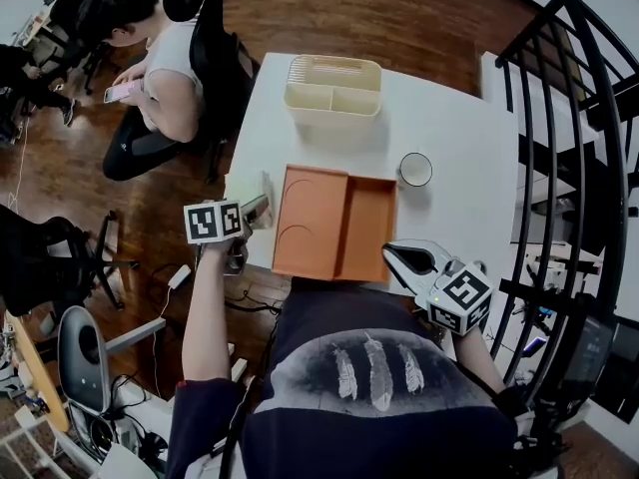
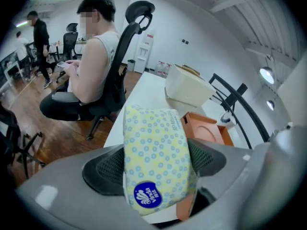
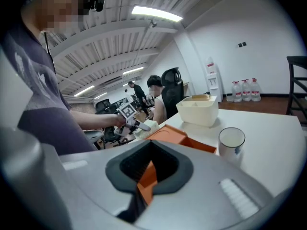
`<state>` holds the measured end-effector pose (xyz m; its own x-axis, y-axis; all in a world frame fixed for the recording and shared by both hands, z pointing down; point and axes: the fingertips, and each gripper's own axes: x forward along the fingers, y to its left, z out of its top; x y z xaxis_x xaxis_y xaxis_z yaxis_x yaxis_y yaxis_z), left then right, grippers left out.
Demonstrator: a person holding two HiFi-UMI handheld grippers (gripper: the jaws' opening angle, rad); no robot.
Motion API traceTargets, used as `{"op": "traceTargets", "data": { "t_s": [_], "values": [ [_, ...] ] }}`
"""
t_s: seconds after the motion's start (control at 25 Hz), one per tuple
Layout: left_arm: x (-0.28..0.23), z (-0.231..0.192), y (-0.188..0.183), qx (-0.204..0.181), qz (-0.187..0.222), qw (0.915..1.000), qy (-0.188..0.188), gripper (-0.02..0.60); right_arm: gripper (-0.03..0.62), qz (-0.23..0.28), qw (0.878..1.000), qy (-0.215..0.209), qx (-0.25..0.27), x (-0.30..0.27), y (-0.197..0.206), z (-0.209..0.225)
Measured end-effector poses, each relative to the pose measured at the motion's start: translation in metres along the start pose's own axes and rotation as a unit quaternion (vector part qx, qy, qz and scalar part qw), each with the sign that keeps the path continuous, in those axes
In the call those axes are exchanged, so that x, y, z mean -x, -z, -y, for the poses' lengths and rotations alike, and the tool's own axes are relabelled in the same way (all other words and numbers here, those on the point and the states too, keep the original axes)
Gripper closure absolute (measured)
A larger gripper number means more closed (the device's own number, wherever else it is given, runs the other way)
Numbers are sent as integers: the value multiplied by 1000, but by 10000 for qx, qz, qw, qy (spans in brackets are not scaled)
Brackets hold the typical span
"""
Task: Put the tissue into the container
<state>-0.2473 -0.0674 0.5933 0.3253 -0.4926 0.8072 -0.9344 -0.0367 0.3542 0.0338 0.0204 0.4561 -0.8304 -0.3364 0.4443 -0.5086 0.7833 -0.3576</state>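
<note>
I read the left gripper first: its dark ribbed pads stand well apart and press on both sides of the tissue pack, a soft yellow packet with a blue dot pattern and a round blue label at its near end. The pack sits upright between the jaws and fills the centre of the left gripper view. The right gripper has its jaws drawn narrow. Only a thin slit is left between them, nothing is held in it, and a strip of the orange tray shows through it. In the head view, the left marker cube is at centre left, and the tissue pack hangs over the left edge of the white table, just beside the tray's left side. The right marker cube is at lower right, with that gripper near the tray's lower right corner. The cream container, divided into compartments, stands at upper centre. It is beyond the tray and well apart from the tissue pack. A white cup stands just off the tray's upper right corner. At upper left, a seated person in an office chair faces away from the table. A black railing runs down the right edge.
</note>
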Motion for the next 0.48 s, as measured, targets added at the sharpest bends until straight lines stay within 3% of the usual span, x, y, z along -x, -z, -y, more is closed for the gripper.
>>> {"op": "traceTargets", "data": {
  "t_s": [0.12, 0.24, 0.4, 0.48],
  "values": [
    [29, 15, -21, 406, 530, 9975, 232, 172, 592, 14, 10000, 24, -8, 2, 0, 3],
    [63, 59, -42, 304, 936, 9931, 631, 173, 592, 71, 9999, 57, -41, 6, -1, 6],
    [80, 148, -57, 71, 1088, 9805, 1633, 173, 592, 161, 9997, 134, -89, 13, -5, 13],
    [72, 188, -52, 59, 962, 9743, 2036, 173, 592, 194, 9996, 172, -84, 16, -7, 16]
  ]
}}
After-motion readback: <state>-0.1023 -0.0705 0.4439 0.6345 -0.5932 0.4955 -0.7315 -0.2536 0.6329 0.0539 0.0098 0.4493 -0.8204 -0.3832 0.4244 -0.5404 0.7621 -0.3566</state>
